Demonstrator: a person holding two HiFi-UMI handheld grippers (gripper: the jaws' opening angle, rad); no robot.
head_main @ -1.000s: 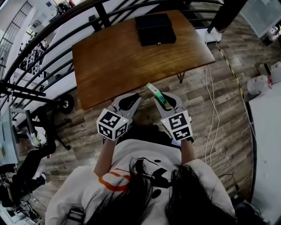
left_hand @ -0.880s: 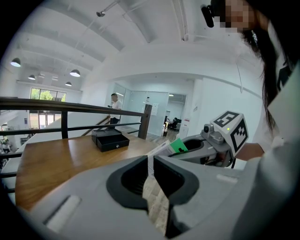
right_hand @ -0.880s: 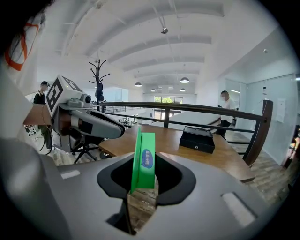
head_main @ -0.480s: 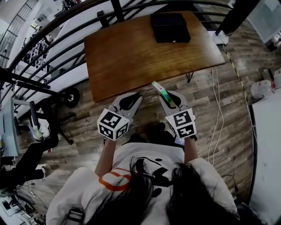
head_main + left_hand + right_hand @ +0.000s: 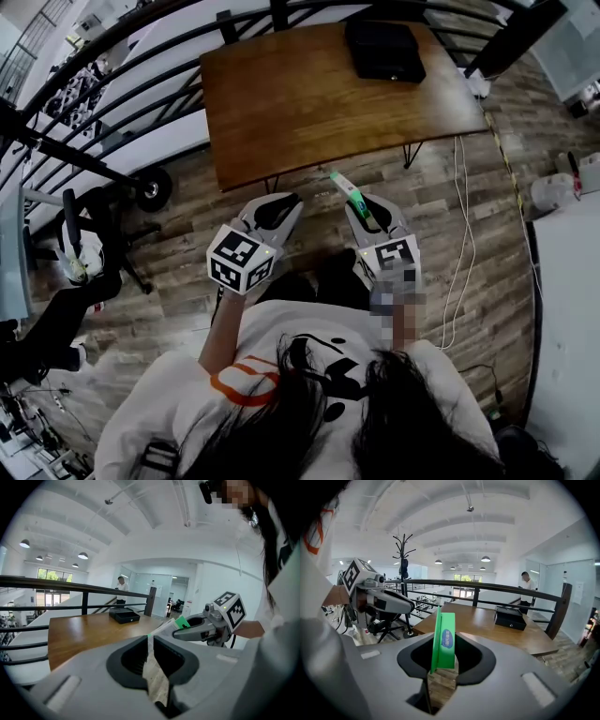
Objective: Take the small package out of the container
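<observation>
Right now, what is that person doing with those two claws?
A person stands back from the table, a claw in each hand. The right claw is shut on a small green package, held up in the air. The left claw is shut and empty. The black box sits on the table, far from both claws.

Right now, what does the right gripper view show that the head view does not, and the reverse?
Only the right gripper view: the blue label on the package, the jaws shut on it, a coat rack, and a person standing far behind the railing. Only the head view: the wearer's hair and the cables on the floor. Both: the green package, the table, the black box and the left gripper.
</observation>
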